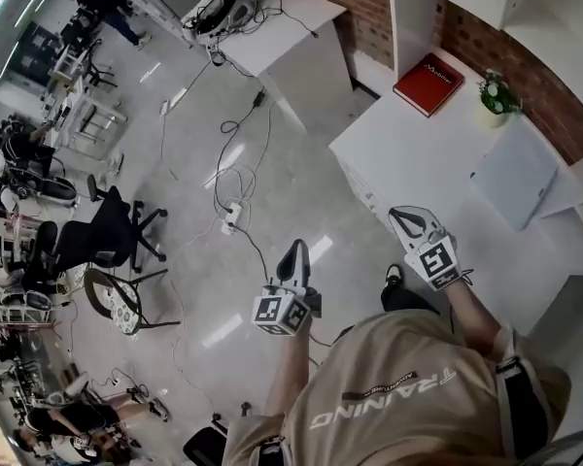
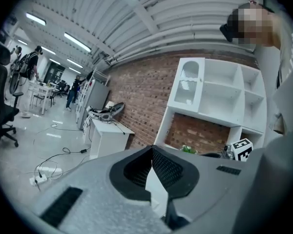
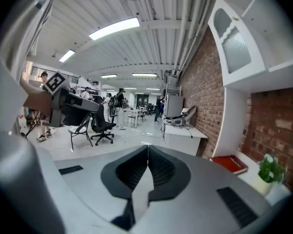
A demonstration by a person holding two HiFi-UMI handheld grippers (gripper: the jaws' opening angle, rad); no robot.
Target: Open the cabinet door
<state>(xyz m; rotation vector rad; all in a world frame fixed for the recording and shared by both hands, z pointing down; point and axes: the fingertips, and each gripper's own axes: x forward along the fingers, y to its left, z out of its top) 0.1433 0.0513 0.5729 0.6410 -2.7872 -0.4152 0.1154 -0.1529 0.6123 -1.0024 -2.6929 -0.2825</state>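
Note:
A white wall cabinet stands against the brick wall; its door [image 2: 189, 82] with an arched frosted pane is on the left of the upper unit, beside open shelves [image 2: 229, 94]. The same door [image 3: 233, 40] shows at the upper right of the right gripper view. My left gripper [image 1: 293, 252] is shut and empty, held over the floor well short of the cabinet, its tips [image 2: 152, 150] meeting. My right gripper [image 1: 406, 217] is shut and empty too, at the near edge of the white counter [image 1: 418, 153], with its tips [image 3: 147, 147] pointing along the brick wall.
On the counter lie a red book [image 1: 428, 83], a small potted plant [image 1: 496, 97] and a flat pale panel [image 1: 515, 173]. A white desk [image 1: 272, 22] with cables stands further along the wall. Cables and a power strip [image 1: 231, 216] trail on the floor; office chairs [image 1: 107, 231] stand left.

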